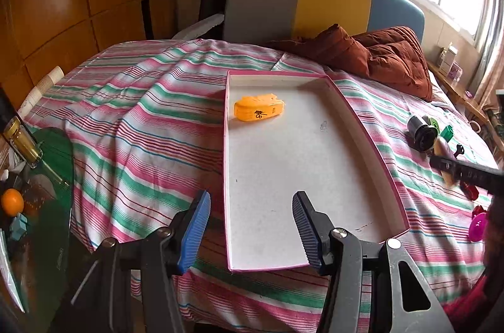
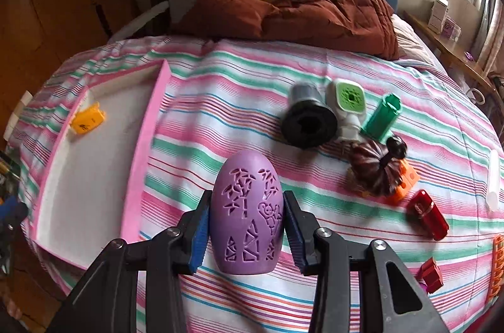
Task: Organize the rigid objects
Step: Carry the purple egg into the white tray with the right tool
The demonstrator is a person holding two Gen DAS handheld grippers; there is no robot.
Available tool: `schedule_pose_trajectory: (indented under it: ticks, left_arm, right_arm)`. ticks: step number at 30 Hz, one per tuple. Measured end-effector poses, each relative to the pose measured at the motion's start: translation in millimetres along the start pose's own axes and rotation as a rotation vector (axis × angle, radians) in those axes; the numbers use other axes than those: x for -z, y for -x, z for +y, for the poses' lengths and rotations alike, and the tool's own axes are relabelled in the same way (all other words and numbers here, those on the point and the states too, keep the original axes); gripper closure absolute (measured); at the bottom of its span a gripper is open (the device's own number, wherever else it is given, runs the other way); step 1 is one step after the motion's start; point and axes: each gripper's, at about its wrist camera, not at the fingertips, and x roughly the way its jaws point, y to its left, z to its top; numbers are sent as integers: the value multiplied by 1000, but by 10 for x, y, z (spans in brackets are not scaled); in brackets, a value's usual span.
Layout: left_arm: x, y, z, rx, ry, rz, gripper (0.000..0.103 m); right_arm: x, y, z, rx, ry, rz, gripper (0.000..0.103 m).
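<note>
Striped cotton in pink, green and white covered the bed [image 2: 239, 100], which carried everything in the scene and gave the rigid pieces a soft, slightly uneven footing. A rust-brown quilted blanket [image 2: 321, 8] lay bunched toward the headboard, well apart from the working area. Nearer, the shallow pink-rimmed white cardboard tray [image 1: 362, 125] sat flat on the sheet as what looked like the collecting place, since one orange plastic clip-shaped gadget [image 1: 259, 111] already lay in its far left corner.

To the tray's right, the unsorted items were clustered close together: a black and grey cylinder [image 2: 307, 119] on its side, a white dispenser with a green square face [image 2: 346, 103] touching it, a green plastic tube [image 2: 382, 115] just beside that, a dark brown ribbed pumpkin-like piece [image 2: 375, 169], an orange block [image 2: 408, 178] partly under it, and a red translucent capsule-shaped case [image 2: 428, 218].

The right hand-held gripper [image 2: 246, 234] pinched the purple egg-shaped shell with cut-out bamboo and panda patterns [image 2: 247, 213], its blue ribbed pads pressed on the two flanks, probably so that the rounded body would not roll out. It hung above the sheet, just right of the tray's rim. The left hand-held gripper [image 1: 252, 234] waited spread and empty over the tray's near edge, likely steadying nothing yet.
</note>
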Motion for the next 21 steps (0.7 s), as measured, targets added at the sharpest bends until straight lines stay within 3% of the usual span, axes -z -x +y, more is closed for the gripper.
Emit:
schedule_pose_trajectory:
  ticks: [4,11,15,21]
  left_arm:
    - [18,-3,45,-3,9,0,48]
    - [16,-11,164,-14,40,1,48]
    - [-5,-19,236,-26,52,-3,48]
    - [-26,-43,329,-38,71,3,48]
  right_arm:
    - [-194,39,368,-78,37,-36,60]
    - [-515,-193,1046,-160,132,-21,60]
    - [-664,-436,1354,-147,198,10,60]
    - [-793,-853,1649,-58,299,50,60]
